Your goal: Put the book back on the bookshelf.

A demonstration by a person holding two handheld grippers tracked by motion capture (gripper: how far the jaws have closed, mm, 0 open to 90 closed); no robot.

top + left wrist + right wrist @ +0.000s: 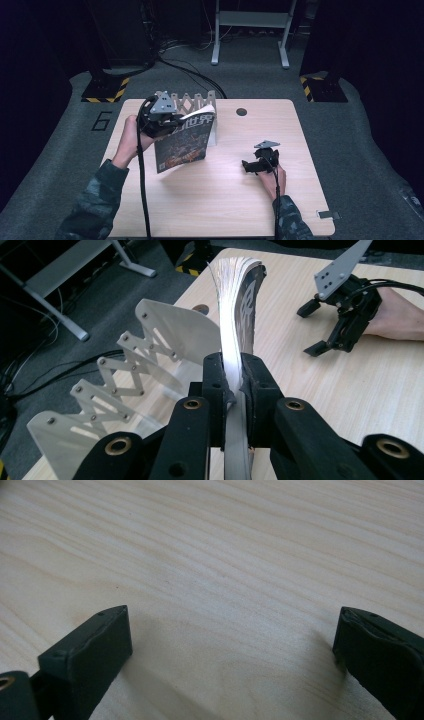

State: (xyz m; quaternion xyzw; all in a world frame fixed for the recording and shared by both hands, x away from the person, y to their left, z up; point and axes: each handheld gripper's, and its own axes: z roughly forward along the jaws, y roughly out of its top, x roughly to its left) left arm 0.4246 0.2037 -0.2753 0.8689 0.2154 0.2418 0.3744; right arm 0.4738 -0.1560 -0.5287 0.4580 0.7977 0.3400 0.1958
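Gripping the thin glossy magazine with the dark printed cover (184, 142) by its edge, the left gripper (234, 385) has its two black jaws pressed flat against either side of the pages, which stand on edge and bow away beyond the jaws. Seen from the high view, the magazine hangs tilted just in front of the white expandable accordion file rack (192, 102), its top corner touching or nearly touching the rack's nearest divider.

Judging from the bend in the pages, the likeliest trouble is that the limp sheets fan or buckle against a divider instead of sliding between two of them; a pinch this close to one edge gives little control over the far corner. The light rack could also be pushed back along the pale wooden table (280, 130).

None of the rack's slots appears to hold anything.

Well to the right of the rack, the right gripper (257, 164) rests low over bare wood, jaws spread wide and holding nothing.
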